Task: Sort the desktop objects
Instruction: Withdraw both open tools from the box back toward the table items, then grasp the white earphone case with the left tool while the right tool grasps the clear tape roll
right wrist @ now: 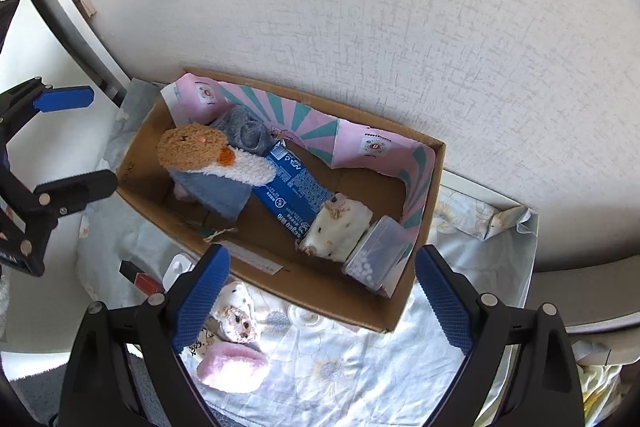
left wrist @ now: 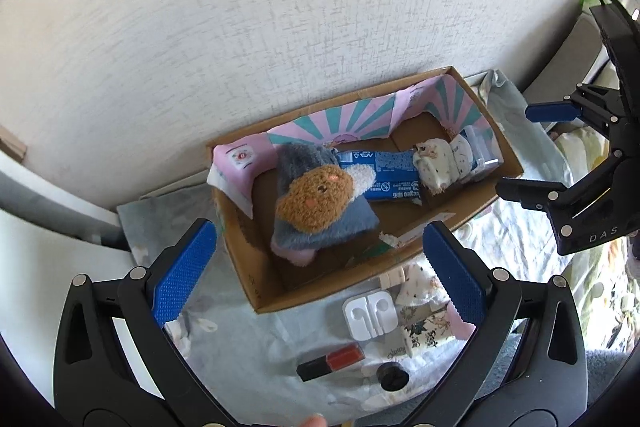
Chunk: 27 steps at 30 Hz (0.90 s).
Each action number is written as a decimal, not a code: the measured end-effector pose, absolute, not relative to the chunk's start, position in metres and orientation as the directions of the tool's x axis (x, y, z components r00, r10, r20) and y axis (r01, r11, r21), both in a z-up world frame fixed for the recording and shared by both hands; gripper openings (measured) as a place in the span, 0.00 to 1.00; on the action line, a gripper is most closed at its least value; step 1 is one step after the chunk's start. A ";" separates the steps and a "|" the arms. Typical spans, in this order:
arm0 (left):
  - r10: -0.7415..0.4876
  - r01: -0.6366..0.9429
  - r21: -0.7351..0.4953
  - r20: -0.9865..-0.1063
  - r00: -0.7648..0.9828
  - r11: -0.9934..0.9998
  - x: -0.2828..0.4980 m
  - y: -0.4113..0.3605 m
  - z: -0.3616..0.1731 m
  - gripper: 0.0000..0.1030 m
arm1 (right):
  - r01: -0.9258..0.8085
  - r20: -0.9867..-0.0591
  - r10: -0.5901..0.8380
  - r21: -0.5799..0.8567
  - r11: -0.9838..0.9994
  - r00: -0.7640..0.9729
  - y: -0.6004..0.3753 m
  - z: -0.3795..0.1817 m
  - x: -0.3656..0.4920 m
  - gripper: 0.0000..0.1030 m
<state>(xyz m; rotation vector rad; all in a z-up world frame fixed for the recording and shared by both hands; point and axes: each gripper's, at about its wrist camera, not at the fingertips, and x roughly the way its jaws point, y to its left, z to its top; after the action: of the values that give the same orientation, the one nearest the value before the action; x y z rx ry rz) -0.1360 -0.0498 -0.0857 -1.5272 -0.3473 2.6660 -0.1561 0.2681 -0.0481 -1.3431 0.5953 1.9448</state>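
**Both grippers hang empty over a half-filled box**

We hold 2 grippers above a cardboard box (left wrist: 472,215) set against a pale wall. Our left gripper (left wrist: 316,267) has its blue pads spread wide with nothing between them; our right gripper (right wrist: 320,291) is likewise released and empty.

Inside the box, a plush toy (left wrist: 316,199) with a brown face lies at 1 end, partly over a blue carton (left wrist: 384,175). Beside the carton sits a white speckled pouch (right wrist: 338,229), and at the far end a clear plastic case (right wrist: 376,253) leans against the pink-and-teal paper lining (right wrist: 304,125).

Outside, on the floral cloth (right wrist: 360,359), wait a white earphone case (left wrist: 370,315), a red-and-black lipstick (left wrist: 332,361), a black cap (left wrist: 394,377), a small floral box (left wrist: 426,333), a second speckled pouch (right wrist: 238,319) and a pink fuzzy item (right wrist: 234,367).
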 end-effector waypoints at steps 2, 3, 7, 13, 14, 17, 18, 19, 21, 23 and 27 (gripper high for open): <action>0.161 0.069 -0.229 -0.840 -0.518 -0.971 -0.128 -0.053 -0.084 1.00 | -0.756 -0.932 0.280 -0.011 -0.655 -0.228 0.264 -0.045 -0.155 0.90; 0.160 0.071 -0.229 -0.839 -0.521 -0.971 -0.125 -0.054 -0.083 1.00 | -0.756 -0.932 0.278 -0.009 -0.654 -0.230 0.262 -0.044 -0.154 0.90; 0.158 0.078 -0.232 -0.836 -0.526 -0.969 -0.111 -0.058 -0.080 1.00 | -0.758 -0.930 0.287 -0.013 -0.652 -0.231 0.253 -0.038 -0.150 0.90; 0.143 0.147 -0.270 -0.812 -0.566 -0.952 -0.085 -0.058 -0.085 1.00 | -0.773 -0.928 0.287 0.001 -0.634 -0.236 0.237 -0.035 -0.132 0.90; 0.126 0.176 -0.279 -0.799 -0.588 -0.944 -0.080 -0.058 -0.089 1.00 | -0.778 -0.929 0.284 0.007 -0.629 -0.238 0.234 -0.037 -0.128 0.90; 0.130 0.165 -0.267 -0.813 -0.567 -0.949 -0.066 -0.054 -0.104 1.00 | -0.796 -0.928 0.282 0.026 -0.605 -0.244 0.226 -0.044 -0.117 0.90; 0.134 0.158 -0.264 -0.819 -0.558 -0.951 -0.061 -0.052 -0.109 1.00 | -0.801 -0.926 0.282 0.033 -0.598 -0.249 0.223 -0.047 -0.114 0.90; 0.135 0.162 -0.267 -0.820 -0.555 -0.950 -0.057 -0.051 -0.115 1.00 | -0.806 -0.925 0.278 0.049 -0.590 -0.259 0.218 -0.051 -0.110 0.90; 0.148 0.176 -0.283 -0.829 -0.540 -0.943 -0.048 -0.047 -0.131 1.00 | -0.813 -0.924 0.263 0.081 -0.577 -0.278 0.212 -0.060 -0.105 0.90; 0.163 0.192 -0.305 -0.832 -0.530 -0.933 -0.043 -0.043 -0.144 1.00 | -0.822 -0.926 0.250 0.099 -0.561 -0.283 0.207 -0.072 -0.101 0.90; 0.194 0.203 -0.335 -0.839 -0.508 -0.920 -0.041 -0.028 -0.170 1.00 | -0.849 -0.941 0.248 0.068 -0.524 -0.229 0.202 -0.103 -0.096 0.90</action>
<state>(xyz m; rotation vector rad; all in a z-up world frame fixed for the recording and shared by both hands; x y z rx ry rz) -0.0407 -0.0282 -0.1702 -1.5608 -0.6296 2.6595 -0.0958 0.2020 -0.1035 -1.2539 0.7808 1.8434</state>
